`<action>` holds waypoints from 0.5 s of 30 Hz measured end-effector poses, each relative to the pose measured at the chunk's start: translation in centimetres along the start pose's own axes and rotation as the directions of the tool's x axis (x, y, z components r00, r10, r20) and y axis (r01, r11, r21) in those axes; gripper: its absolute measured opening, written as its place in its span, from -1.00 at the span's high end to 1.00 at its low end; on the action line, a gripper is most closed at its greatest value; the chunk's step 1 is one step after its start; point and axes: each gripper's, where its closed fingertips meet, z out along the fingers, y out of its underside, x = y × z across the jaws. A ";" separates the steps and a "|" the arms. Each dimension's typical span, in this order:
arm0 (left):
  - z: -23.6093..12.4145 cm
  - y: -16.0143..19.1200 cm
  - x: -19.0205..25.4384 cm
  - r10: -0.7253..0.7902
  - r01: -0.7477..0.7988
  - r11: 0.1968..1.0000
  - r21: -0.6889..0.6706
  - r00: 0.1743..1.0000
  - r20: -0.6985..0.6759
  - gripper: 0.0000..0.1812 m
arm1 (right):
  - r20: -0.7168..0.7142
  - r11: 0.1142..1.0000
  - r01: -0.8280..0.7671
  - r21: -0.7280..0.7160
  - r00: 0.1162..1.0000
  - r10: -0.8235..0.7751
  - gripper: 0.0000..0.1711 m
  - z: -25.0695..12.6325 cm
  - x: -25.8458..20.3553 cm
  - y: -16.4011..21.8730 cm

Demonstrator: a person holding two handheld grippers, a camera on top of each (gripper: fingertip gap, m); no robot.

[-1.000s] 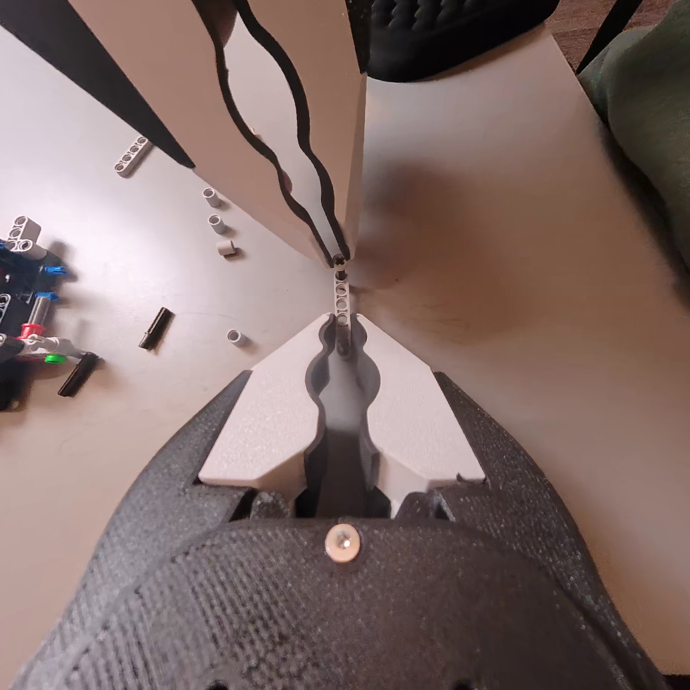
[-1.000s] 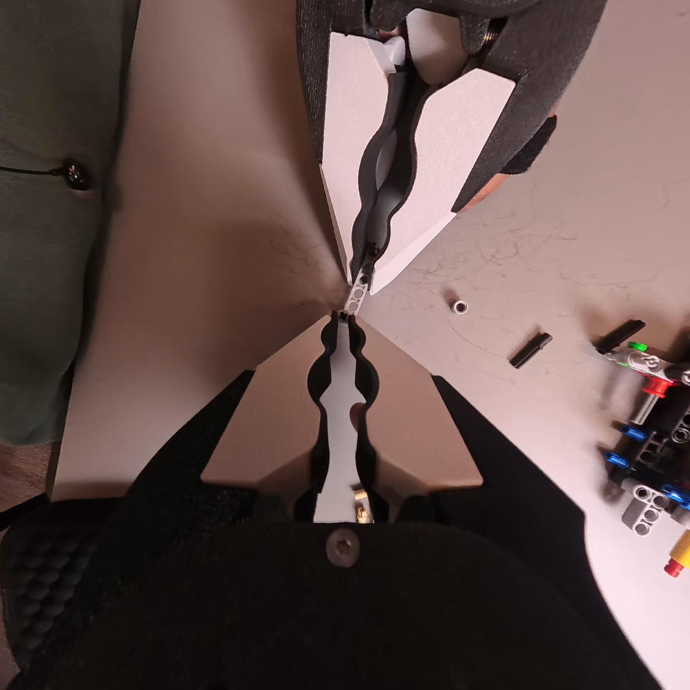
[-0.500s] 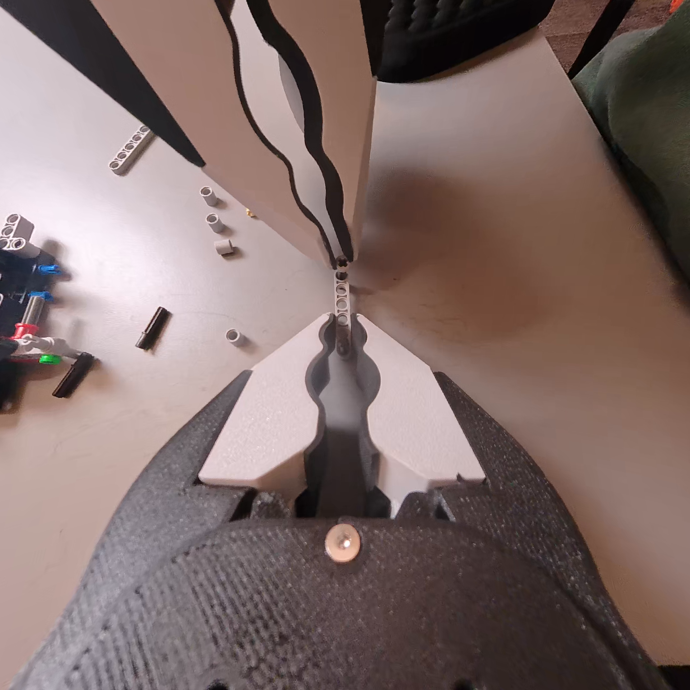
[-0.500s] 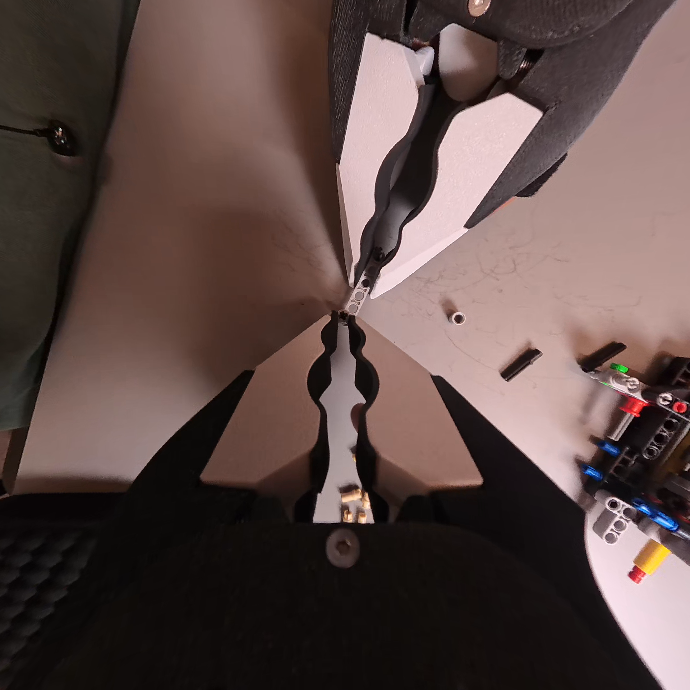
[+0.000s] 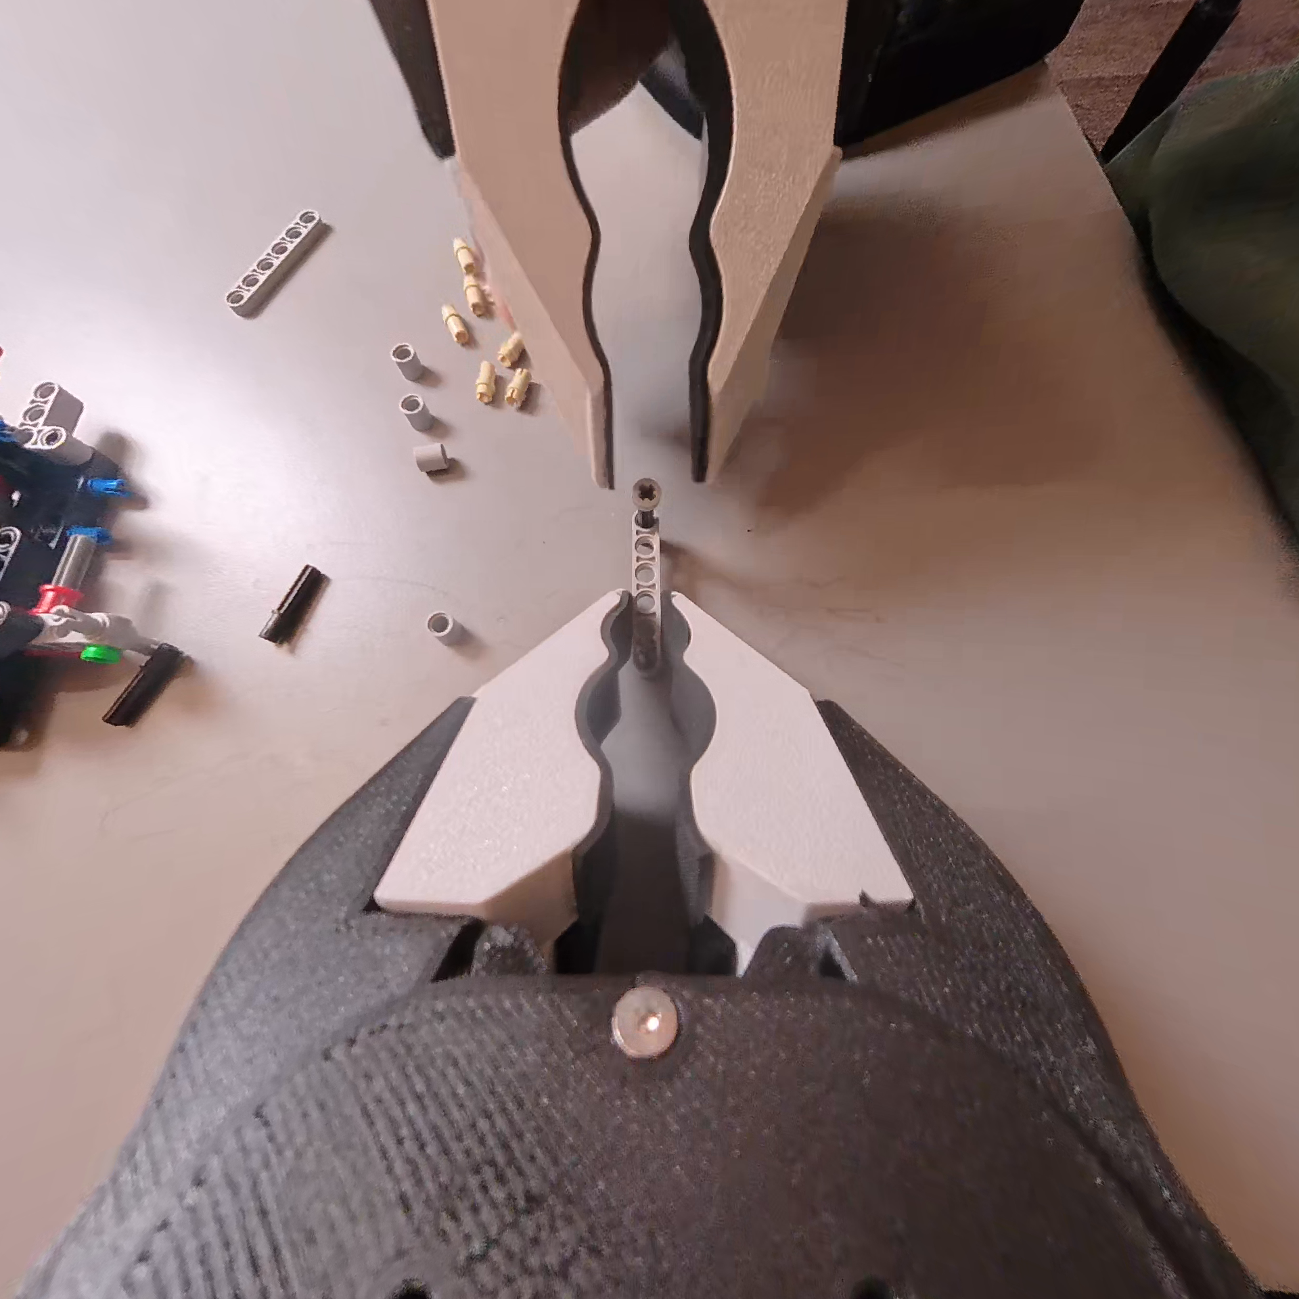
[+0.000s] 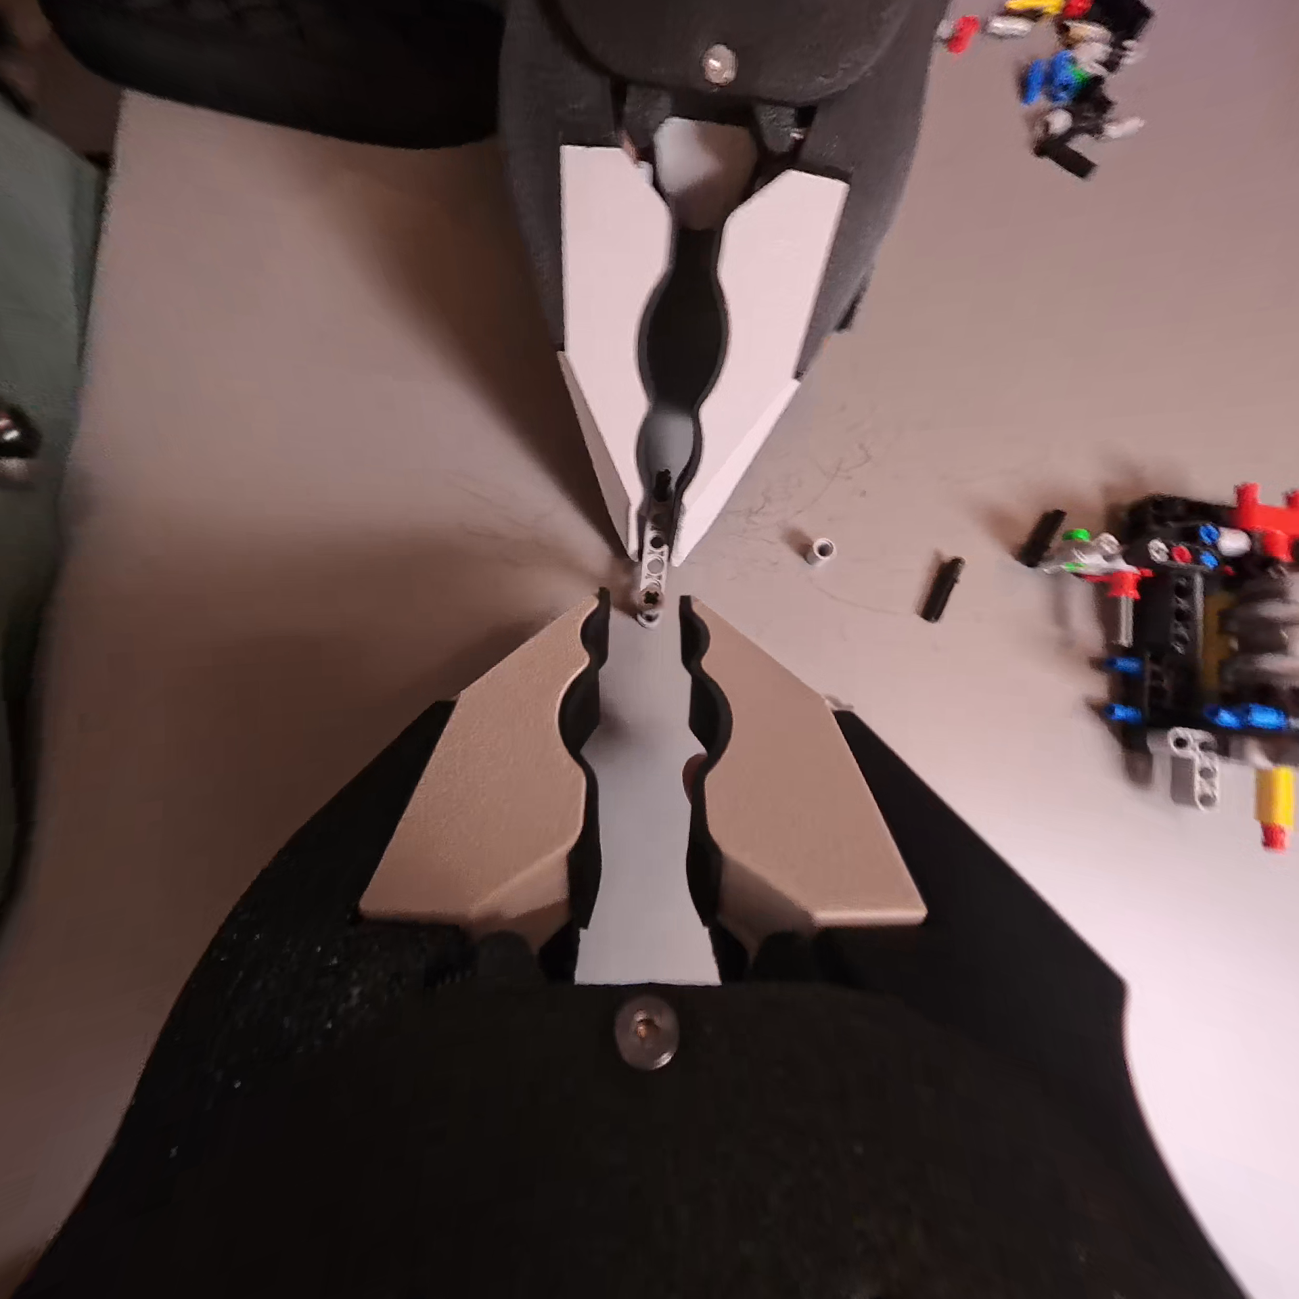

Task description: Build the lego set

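My left gripper (image 5: 645, 604) is shut on a thin grey beam with holes (image 5: 645, 562) and holds it out over the table. A small dark grey axle piece (image 5: 646, 492) sits in the beam's far end. My right gripper (image 6: 643, 601) is open, its fingertips on either side of that axle piece (image 6: 648, 599) without gripping it. The right gripper also shows at the top of the left wrist view (image 5: 650, 474). The left gripper (image 6: 657, 545) and the beam (image 6: 654, 562) show in the right wrist view. The partly built black model (image 6: 1195, 632) lies off to the side.
Loose parts lie on the table: tan pins (image 5: 485, 330), grey bushes (image 5: 415, 408), a long grey beam (image 5: 278, 261), black pins (image 5: 294, 604), and a further pile (image 6: 1061, 77). A person's green garment (image 5: 1230, 281) is at the table edge. Both grippers' tips are roughly 15 cm from the partly built black model (image 6: 1195, 632).
My right gripper was shut on the axle piece at the beam's end. It has opened and let go, leaving the piece in the beam. The left gripper has kept its hold.
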 end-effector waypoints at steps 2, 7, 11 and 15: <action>0.0 0.0 0.0 -0.015 0.015 1.000 -0.001 1.000 0.015 0.94 | -0.089 0.999 -0.041 0.011 0.995 0.042 0.80 -0.1 0.3 0.0; 0.0 0.0 -0.2 -0.070 0.070 0.998 -0.001 0.994 0.087 0.94 | -0.331 0.986 -0.152 0.065 0.929 0.165 0.87 -0.3 0.7 0.2; 0.1 -0.1 -0.3 -0.097 0.098 0.995 -0.003 0.987 0.128 0.94 | -0.436 0.980 -0.174 0.097 0.878 0.199 0.87 -0.1 0.7 0.2; 0.3 -0.2 -0.2 -0.100 0.101 0.995 -0.003 0.987 0.128 0.94 | -0.464 0.978 -0.183 0.105 0.861 0.210 0.86 0.1 1.0 0.2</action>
